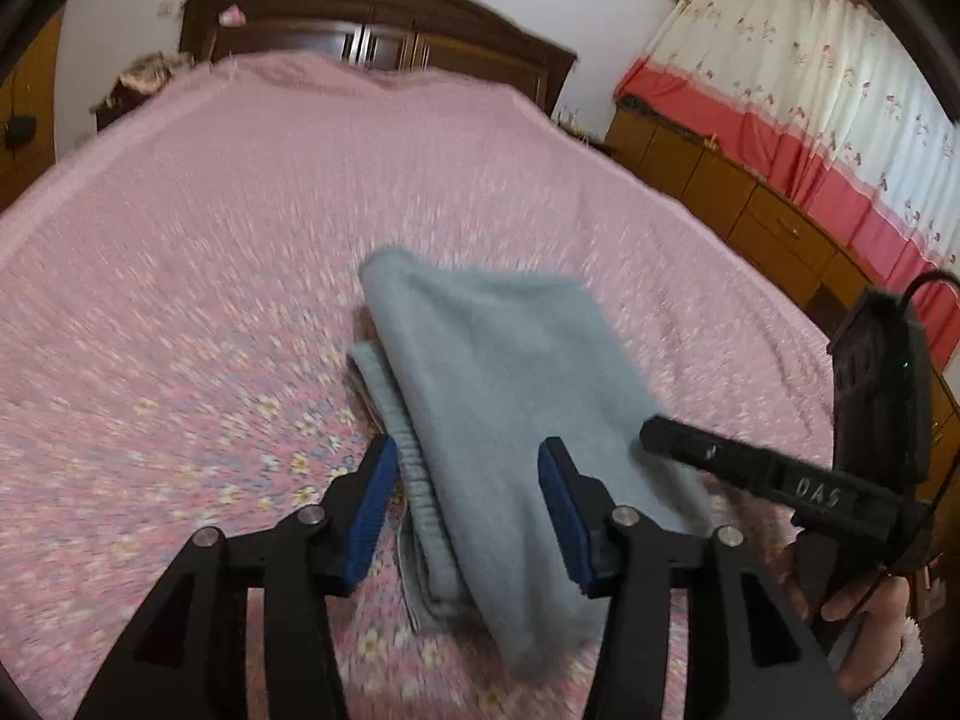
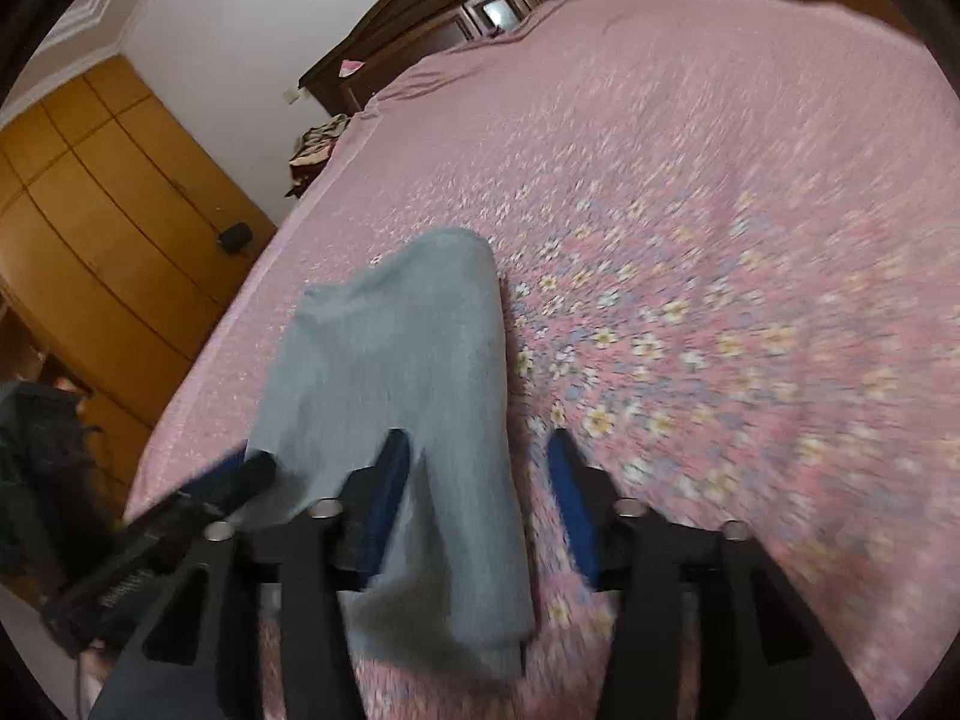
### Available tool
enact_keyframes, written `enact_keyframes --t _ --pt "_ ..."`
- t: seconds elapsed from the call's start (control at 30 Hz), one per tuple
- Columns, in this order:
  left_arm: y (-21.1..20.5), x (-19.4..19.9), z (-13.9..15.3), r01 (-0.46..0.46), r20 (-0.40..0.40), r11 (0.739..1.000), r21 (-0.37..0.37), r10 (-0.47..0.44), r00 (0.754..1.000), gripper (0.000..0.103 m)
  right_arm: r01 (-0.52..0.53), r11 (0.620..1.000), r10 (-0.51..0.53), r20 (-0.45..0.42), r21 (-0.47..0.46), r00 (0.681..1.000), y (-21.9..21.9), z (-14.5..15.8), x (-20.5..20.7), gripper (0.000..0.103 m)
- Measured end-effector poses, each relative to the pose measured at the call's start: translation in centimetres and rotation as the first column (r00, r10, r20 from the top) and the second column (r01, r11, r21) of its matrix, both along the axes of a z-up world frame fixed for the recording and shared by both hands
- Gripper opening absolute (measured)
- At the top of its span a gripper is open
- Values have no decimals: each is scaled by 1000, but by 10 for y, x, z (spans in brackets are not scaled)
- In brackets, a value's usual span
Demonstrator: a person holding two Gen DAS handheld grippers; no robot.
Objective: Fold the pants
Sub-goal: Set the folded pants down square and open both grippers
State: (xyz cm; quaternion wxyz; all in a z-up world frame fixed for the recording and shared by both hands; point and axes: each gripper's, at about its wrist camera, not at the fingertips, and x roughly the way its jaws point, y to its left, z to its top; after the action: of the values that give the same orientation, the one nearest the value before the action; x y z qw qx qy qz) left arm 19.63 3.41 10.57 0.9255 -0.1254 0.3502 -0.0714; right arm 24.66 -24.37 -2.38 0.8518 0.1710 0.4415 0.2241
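Grey pants (image 1: pixel 498 396) lie folded in a thick bundle on the pink flowered bedspread (image 1: pixel 210 252), their ribbed waistband along the left edge. My left gripper (image 1: pixel 467 447) hovers open over the near half of the bundle, blue pads spread either side of it and gripping nothing. One finger (image 1: pixel 690 447) of my right gripper rests at the bundle's right side. In the right wrist view the pants (image 2: pixel 390 360) run forward from the left pad, and my right gripper (image 2: pixel 478 438) is open with the cloth's right edge between its pads. The picture is blurred.
A dark wooden headboard (image 1: pixel 384 18) closes the bed's far end. Low wooden cabinets (image 1: pixel 750 204) under a red and white curtain run along the right. An orange wardrobe (image 2: pixel 108 210) stands left of the bed. A hand (image 1: pixel 864 600) in a fluffy sleeve holds the right tool.
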Motion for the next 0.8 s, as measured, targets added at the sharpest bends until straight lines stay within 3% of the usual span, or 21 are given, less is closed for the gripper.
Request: enact_keyframes --t 0.03,0.23,0.33,0.4,0.43,0.47,0.6,0.77,0.8 --pt "-2 -10 6 0 15 1000 10 0 1000 58 -1 1000 1 -2 -5 1000 0 2 -5 64" --pt "-20 -50 20 32 71 999 31 -34 997 67 62 997 -62 9 37 998 -11 9 -54 64" --pt "-31 -41 -5 20 -31 997 74 -18 999 74 72 997 -72 45 2 996 -2 6 -66 64" --pt "-35 -26 -40 12 -184 996 92 5 983 73 41 996 -45 -41 -74 998 9 -20 -60 63" --pt "-35 -26 -48 9 -187 995 97 9 982 73 42 996 -44 -20 -80 999 9 -21 -62 62" --pt "-37 -33 -48 2 -144 994 108 14 989 73 42 996 -41 9 -81 999 9 -18 -67 62" --pt "-43 -50 -38 -7 -103 992 124 20 995 73 60 996 -58 25 -64 998 2 -6 -85 62" --pt "-40 -88 -20 -6 2 996 91 5 1000 74 121 992 -122 173 21 977 -19 16 -133 63" --pt "-38 -96 -17 -10 20 997 82 8 1000 79 135 991 -137 212 26 968 -22 19 -145 67"
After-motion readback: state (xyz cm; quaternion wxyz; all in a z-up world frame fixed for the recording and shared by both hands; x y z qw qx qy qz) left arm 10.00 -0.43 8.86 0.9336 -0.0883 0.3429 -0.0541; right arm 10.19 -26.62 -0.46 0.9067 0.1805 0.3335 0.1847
